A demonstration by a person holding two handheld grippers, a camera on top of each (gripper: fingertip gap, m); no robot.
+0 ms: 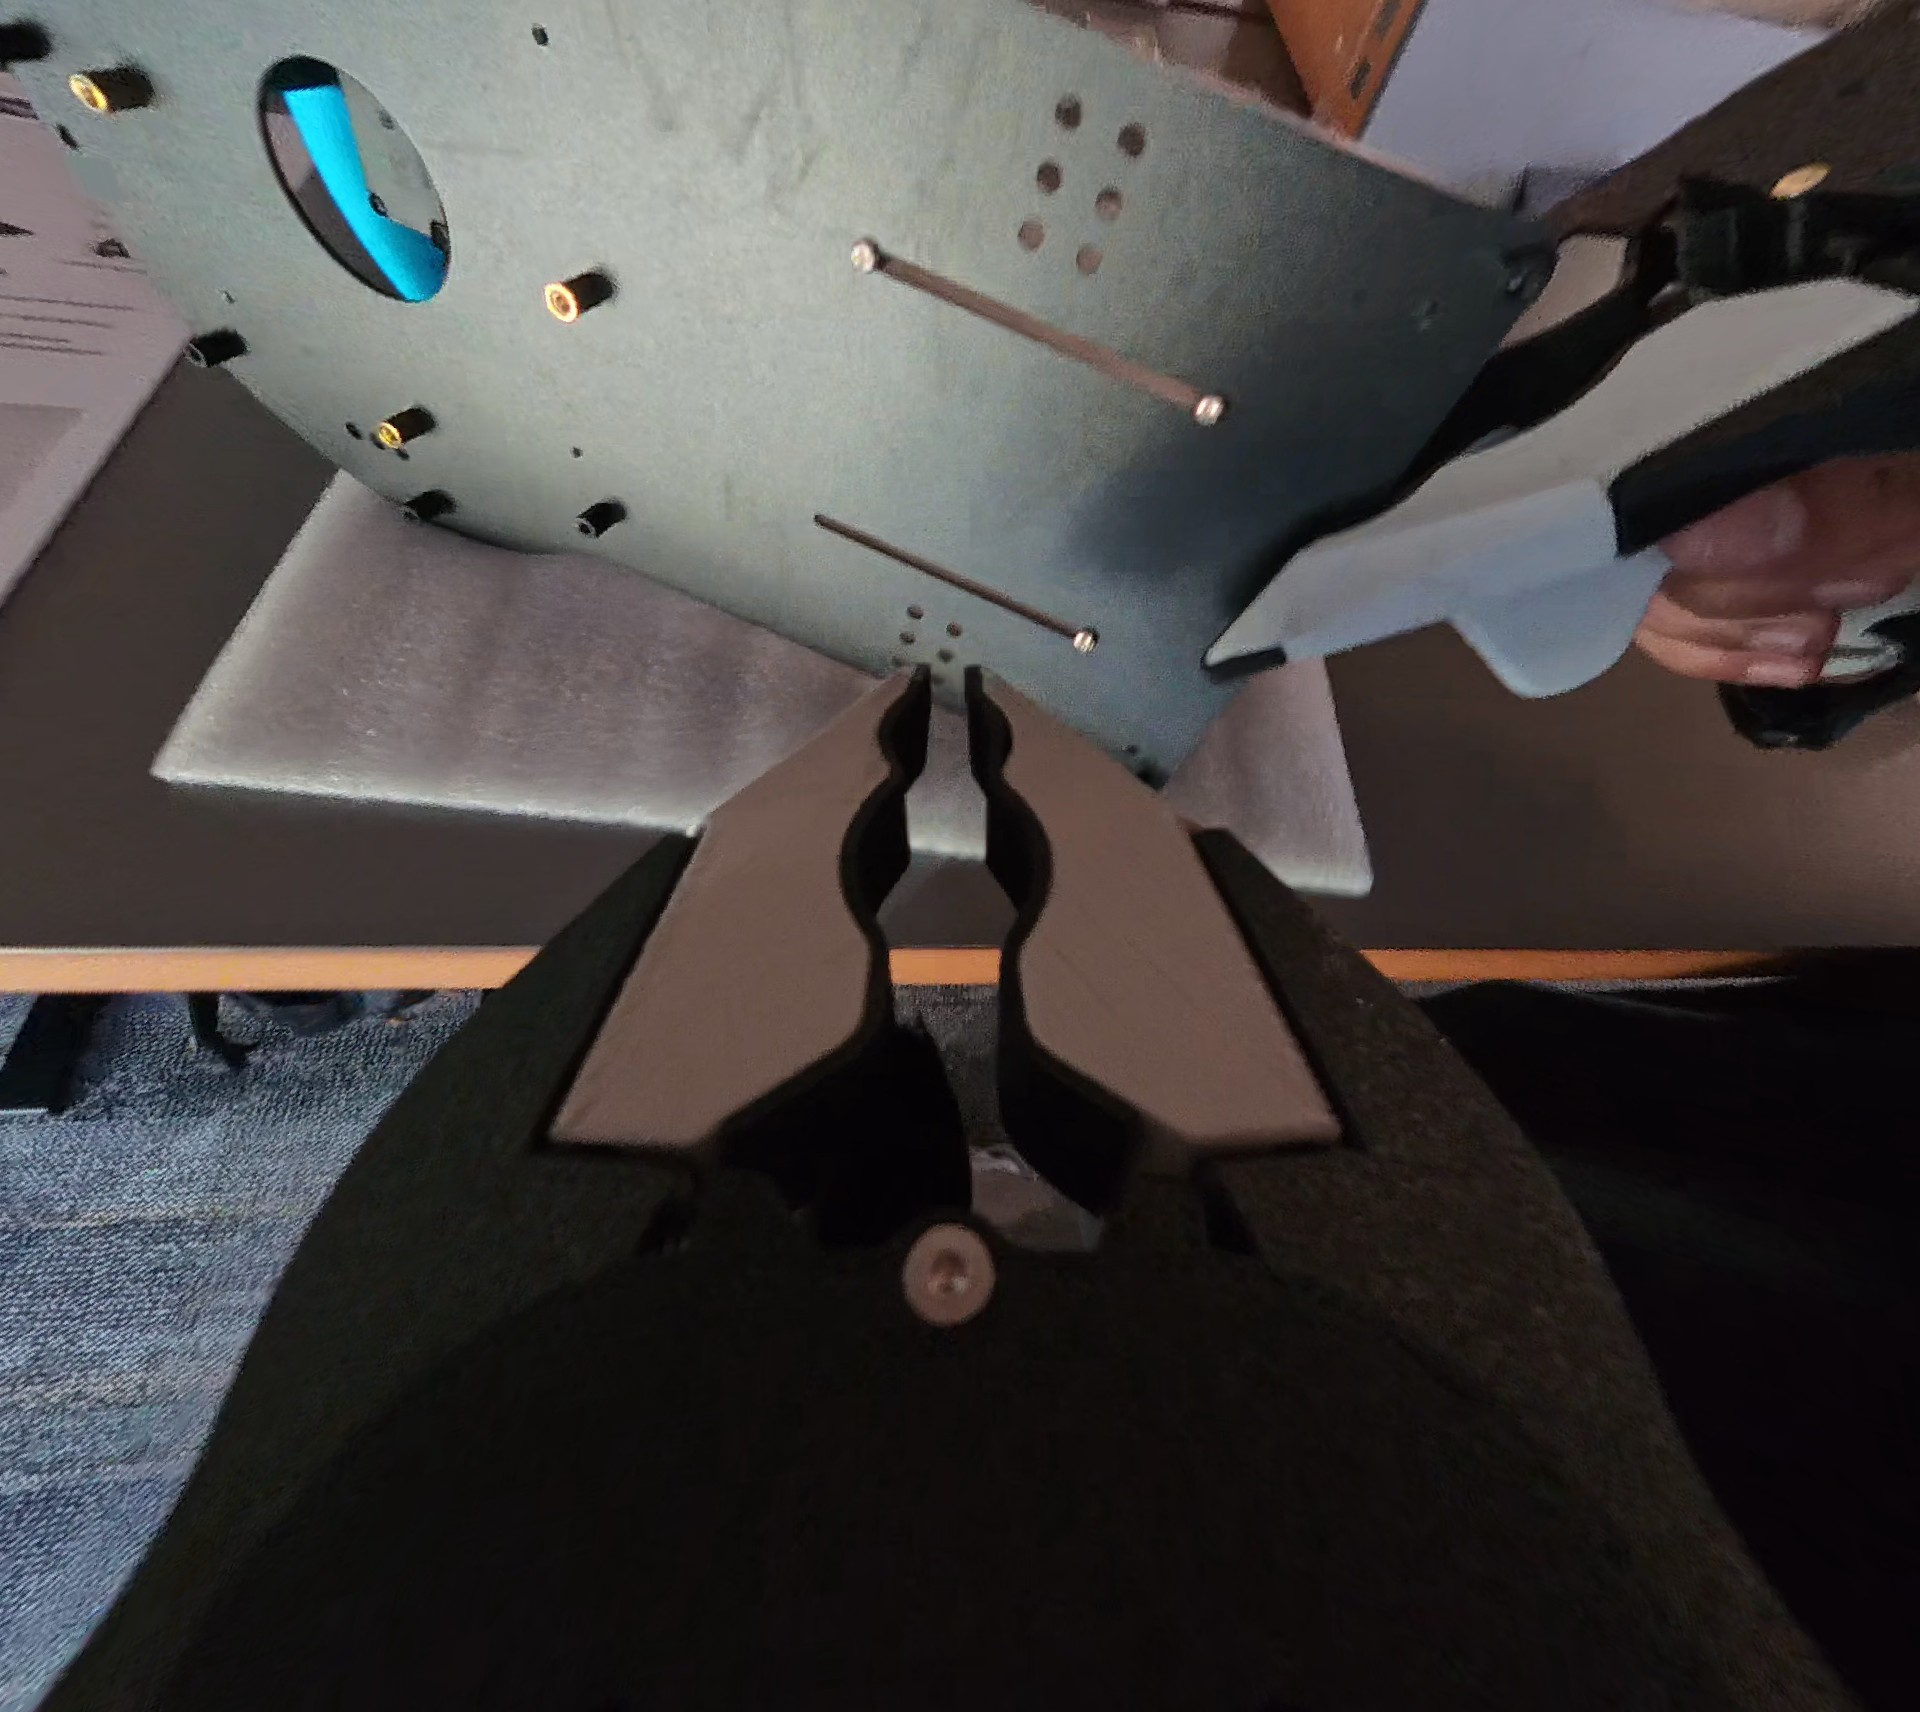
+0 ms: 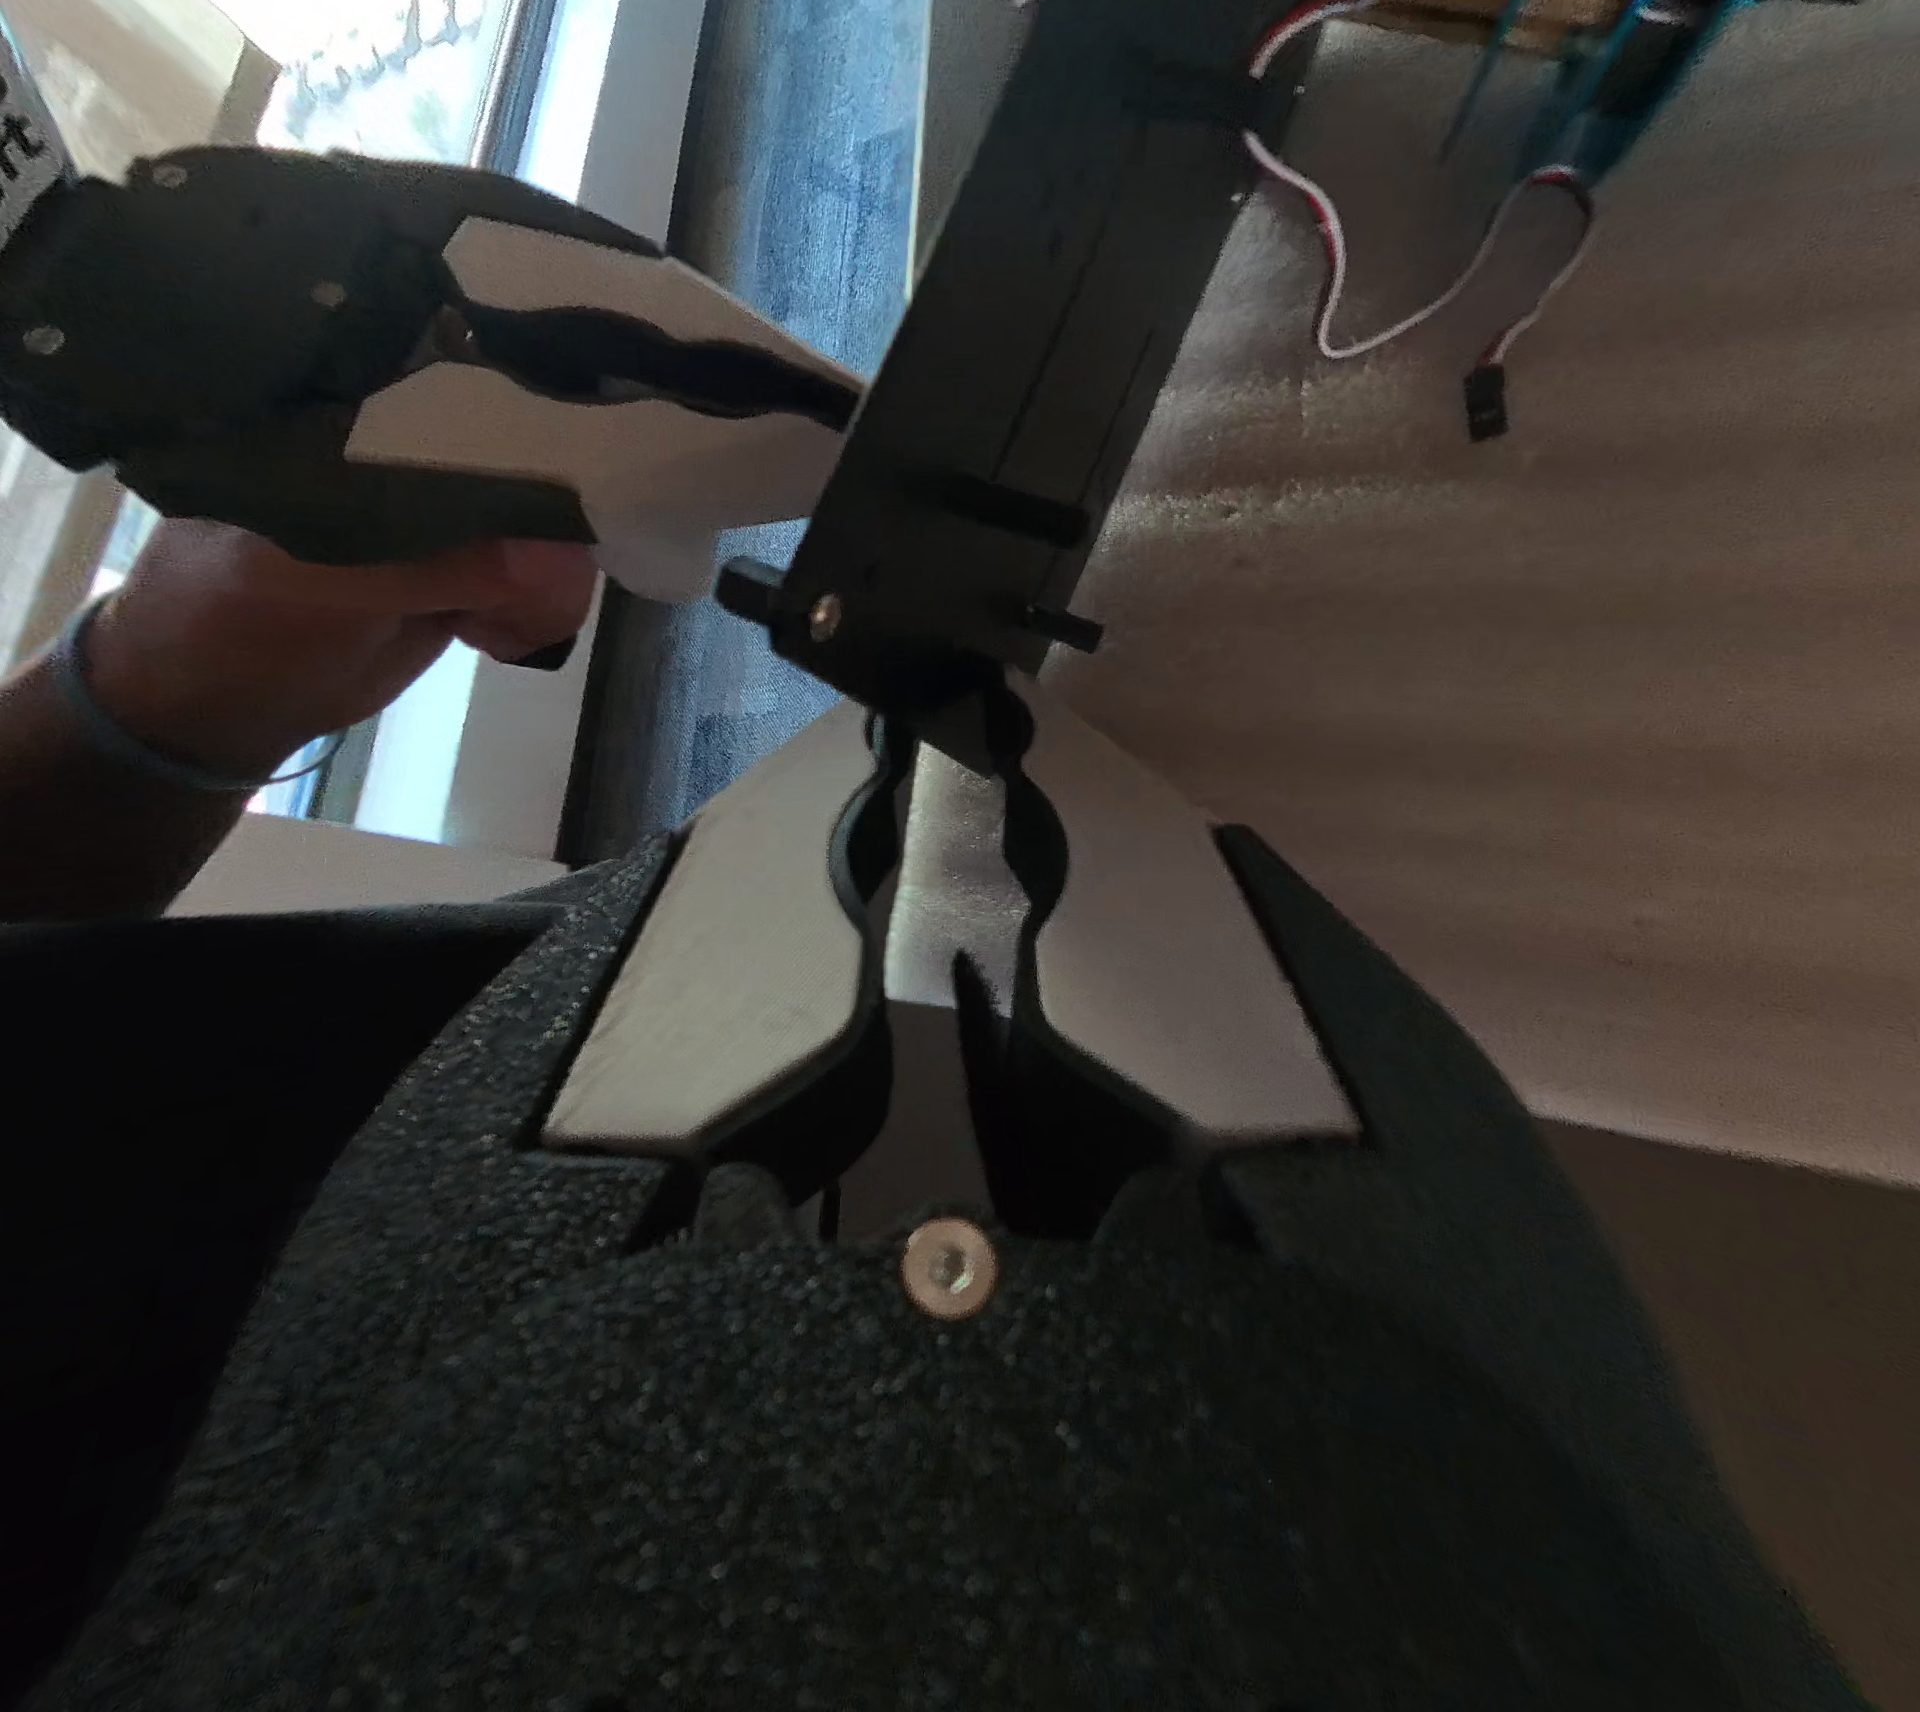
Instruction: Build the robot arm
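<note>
Both tools pinch the dark metal plate (image 1: 727, 208): left tool (image 1: 943, 675) on its near edge, right tool (image 2: 940, 722) on a corner. It tilts up above the gray foam pad (image 1: 468, 706) on the tabletop (image 1: 125, 831). Best hold tight and level.

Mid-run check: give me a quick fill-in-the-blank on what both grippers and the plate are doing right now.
1. Both grippers grip one dark ____ plate by its edges.
2. The left gripper pinches the plate's ____ edge.
3. The plate is held tilted above a grey ____ sheet.
4. Through the plate's round hole shows something ____ in colour.

Missing words: metal; lower; foam; blue
</note>
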